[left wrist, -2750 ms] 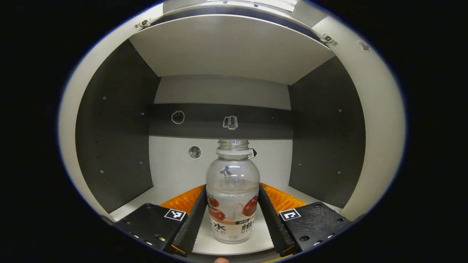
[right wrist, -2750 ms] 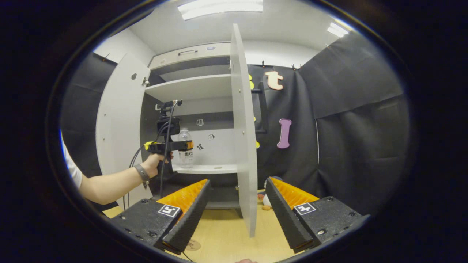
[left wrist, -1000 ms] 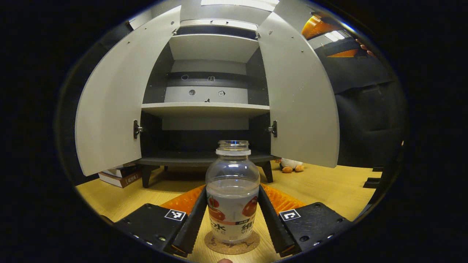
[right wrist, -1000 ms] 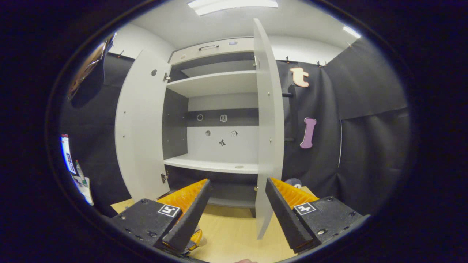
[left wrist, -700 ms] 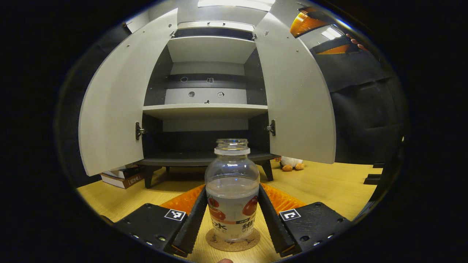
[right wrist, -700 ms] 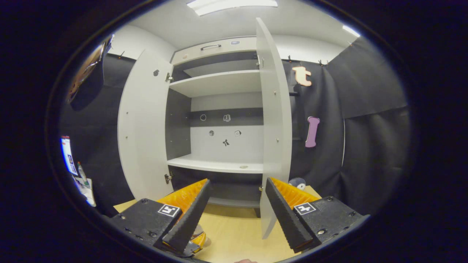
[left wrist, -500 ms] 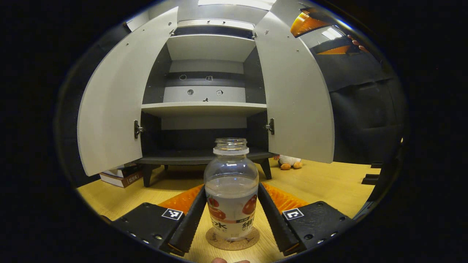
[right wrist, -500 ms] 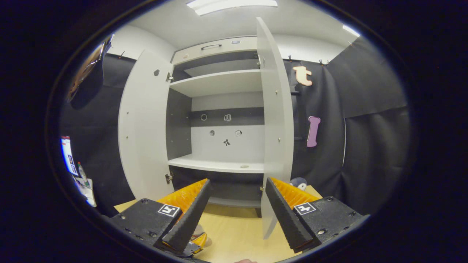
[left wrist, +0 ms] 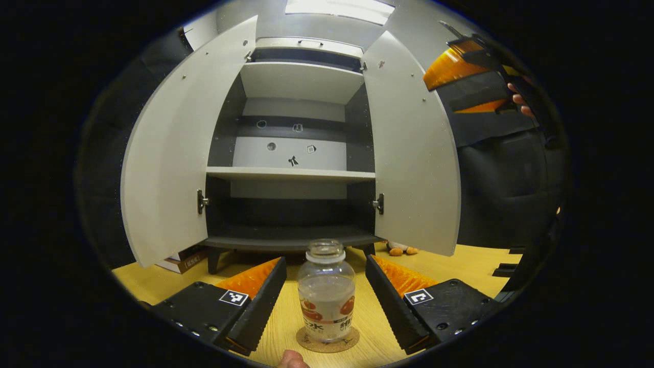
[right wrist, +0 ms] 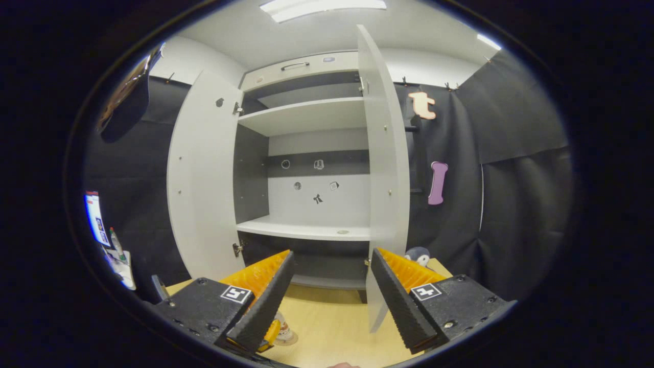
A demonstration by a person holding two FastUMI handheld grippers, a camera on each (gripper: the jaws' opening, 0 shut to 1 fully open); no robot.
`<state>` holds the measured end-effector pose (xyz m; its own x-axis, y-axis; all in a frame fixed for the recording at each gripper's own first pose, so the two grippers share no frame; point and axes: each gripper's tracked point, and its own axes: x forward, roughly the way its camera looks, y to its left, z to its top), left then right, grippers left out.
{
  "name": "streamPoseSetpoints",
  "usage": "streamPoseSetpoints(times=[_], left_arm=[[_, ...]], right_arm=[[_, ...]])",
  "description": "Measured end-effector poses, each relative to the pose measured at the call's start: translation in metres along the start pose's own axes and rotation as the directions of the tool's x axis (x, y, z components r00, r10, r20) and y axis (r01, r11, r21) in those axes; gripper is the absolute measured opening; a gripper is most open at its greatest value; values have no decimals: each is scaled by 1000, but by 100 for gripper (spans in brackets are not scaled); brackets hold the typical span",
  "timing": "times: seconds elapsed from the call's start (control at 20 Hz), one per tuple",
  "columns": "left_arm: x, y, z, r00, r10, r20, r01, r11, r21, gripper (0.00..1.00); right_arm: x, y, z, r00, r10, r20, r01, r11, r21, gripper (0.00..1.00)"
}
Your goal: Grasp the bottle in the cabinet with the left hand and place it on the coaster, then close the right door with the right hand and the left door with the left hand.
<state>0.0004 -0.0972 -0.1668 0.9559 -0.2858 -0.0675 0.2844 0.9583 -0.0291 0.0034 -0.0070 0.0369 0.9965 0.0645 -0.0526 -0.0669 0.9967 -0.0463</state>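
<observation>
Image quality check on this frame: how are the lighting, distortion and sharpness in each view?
Left gripper view: fisheye bows the cabinet doors outward; ceiling light is blown out at top; the lower cabinet bay is deep in shadow; bottle on its coaster looks sharp, with small highlights. Right gripper view: evenly lit by the overhead light, right door edge curved, shelf crisp, no motion blur.

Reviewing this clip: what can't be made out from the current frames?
- Stickers on the cabinet's back panel, both views: too small to identify.
- Books, left gripper view: mostly hidden behind the left door.
- Plush toy, left gripper view: partly hidden below the right door.
- Bottle on the coaster, right gripper view: mostly hidden behind the right tool's finger.
- Right tool, left gripper view: cut off at the edge.
</observation>
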Motion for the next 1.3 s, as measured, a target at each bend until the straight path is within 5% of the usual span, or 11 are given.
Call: streamPoseSetpoints(times=[0.55, 1.3], left_arm=[[20, 34, 150, 997, 29, 74, -27, 999, -29, 96], [11, 46, 148, 995, 97, -14, -97, 994, -42, 94]], right_arm=[[5, -11, 15, 992, -58, 112, 52, 997, 56, 98], [2, -31, 20, 987, -74, 143, 64, 995, 73, 98]])
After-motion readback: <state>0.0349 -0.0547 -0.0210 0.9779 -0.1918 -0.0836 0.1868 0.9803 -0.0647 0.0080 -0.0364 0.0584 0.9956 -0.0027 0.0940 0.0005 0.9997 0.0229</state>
